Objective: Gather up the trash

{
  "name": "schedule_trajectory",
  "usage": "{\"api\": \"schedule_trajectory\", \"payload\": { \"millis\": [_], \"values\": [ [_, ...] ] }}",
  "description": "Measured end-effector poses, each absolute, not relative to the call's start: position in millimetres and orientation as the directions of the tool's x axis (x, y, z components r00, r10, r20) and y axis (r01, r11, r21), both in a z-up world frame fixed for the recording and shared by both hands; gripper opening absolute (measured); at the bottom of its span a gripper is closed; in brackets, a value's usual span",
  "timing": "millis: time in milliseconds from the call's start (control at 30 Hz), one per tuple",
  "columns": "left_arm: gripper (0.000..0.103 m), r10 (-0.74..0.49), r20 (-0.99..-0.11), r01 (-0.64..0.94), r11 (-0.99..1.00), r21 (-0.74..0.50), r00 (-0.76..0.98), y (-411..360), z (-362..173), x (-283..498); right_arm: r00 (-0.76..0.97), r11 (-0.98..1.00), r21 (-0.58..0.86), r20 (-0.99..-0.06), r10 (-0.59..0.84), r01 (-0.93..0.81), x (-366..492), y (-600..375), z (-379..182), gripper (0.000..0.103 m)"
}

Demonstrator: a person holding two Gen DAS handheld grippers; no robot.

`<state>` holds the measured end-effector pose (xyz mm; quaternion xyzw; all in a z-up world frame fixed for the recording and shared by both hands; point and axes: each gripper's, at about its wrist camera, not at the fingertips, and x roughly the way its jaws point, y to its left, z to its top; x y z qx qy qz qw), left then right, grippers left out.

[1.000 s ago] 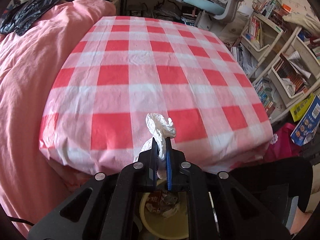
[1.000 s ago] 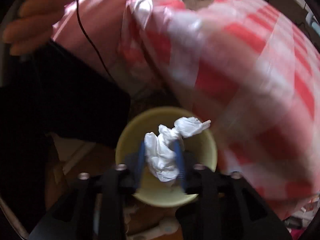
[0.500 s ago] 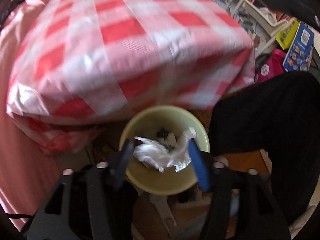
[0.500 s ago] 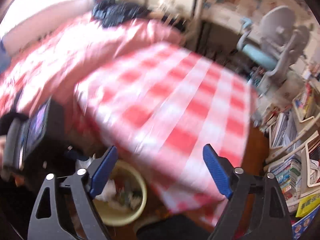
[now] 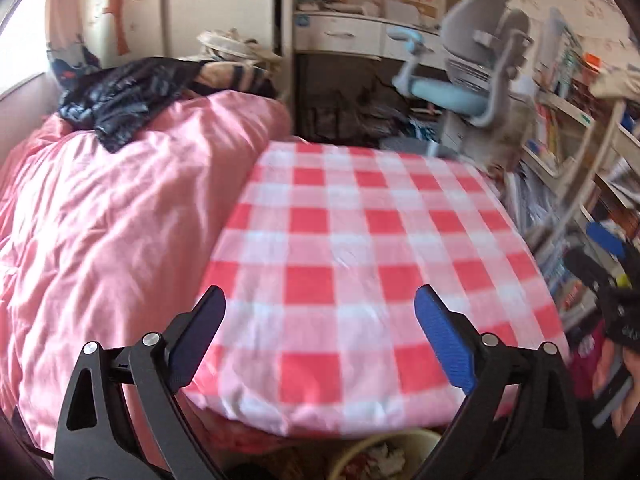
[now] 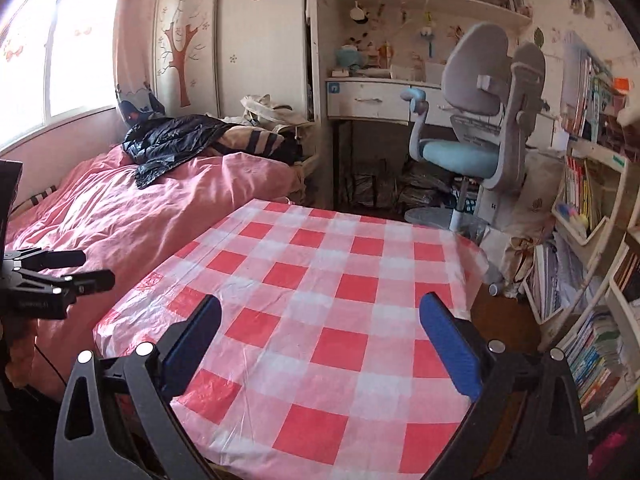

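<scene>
In the left wrist view a pink duvet (image 5: 120,216) fills the left half, with a black jacket (image 5: 120,96) heaped at its upper left. The red-and-white checked table (image 5: 360,264) takes the middle. The left gripper (image 5: 320,340) rises from the bottom edge, its blue pads spread wide over the cloth with nothing between them; its jaws have just been opening. At the bottom edge, between the two fingers and below the table's near edge, the yellow bin (image 5: 384,458) shows part of its rim, with crumpled white trash (image 5: 386,454) lying inside. A grey and blue chair (image 5: 472,80) stands at the upper right before a white desk (image 5: 360,34). Bookshelves (image 5: 592,152) run down the right side, and at the right edge the right gripper (image 5: 612,260) shows, blurred.

In the right wrist view the window (image 6: 52,40) glows at the upper left, and the other gripper's black frame pokes in at the left edge over the duvet. The table sits in the middle, its cloth bare. The right gripper stands wide apart at the bottom, holding nothing; its jaws have just been opening. The chair, desk and shelves lie at the upper right and right. The bin is out of this view.
</scene>
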<state>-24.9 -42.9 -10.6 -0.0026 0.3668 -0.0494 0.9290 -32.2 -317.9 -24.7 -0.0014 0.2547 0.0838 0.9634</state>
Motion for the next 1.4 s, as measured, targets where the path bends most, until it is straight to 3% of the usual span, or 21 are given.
{"api": "schedule_trajectory", "payload": {
  "millis": [67,167,700,1400],
  "values": [
    [0.094,-0.060,-0.669,0.033,0.998,-0.053,0.741,-31.1,-17.6,-15.3,0.864,0.988,0.056,-0.480,0.153,-0.144,-29.2,-320.9,-23.9,0.095],
    [0.094,-0.045,-0.760,-0.046,0.994,-0.098,0.649,-16.4,-36.2,4.6,0.848,0.988,0.093,-0.506,0.157,-0.127,-24.4,-324.8,-29.6,0.095],
    [0.094,-0.066,-0.713,-0.011,0.995,-0.103,0.698,-27.1,-31.6,-5.4,0.829,0.985,-0.012,-0.541,0.140,-0.174,-27.0,-306.7,-35.3,0.095],
    [0.096,-0.098,-0.662,0.024,0.992,-0.120,0.743,-31.5,-18.6,-11.6,0.815,0.986,-0.034,-0.568,0.117,-0.165,-22.6,-305.3,-39.0,0.095]
  ]
}}
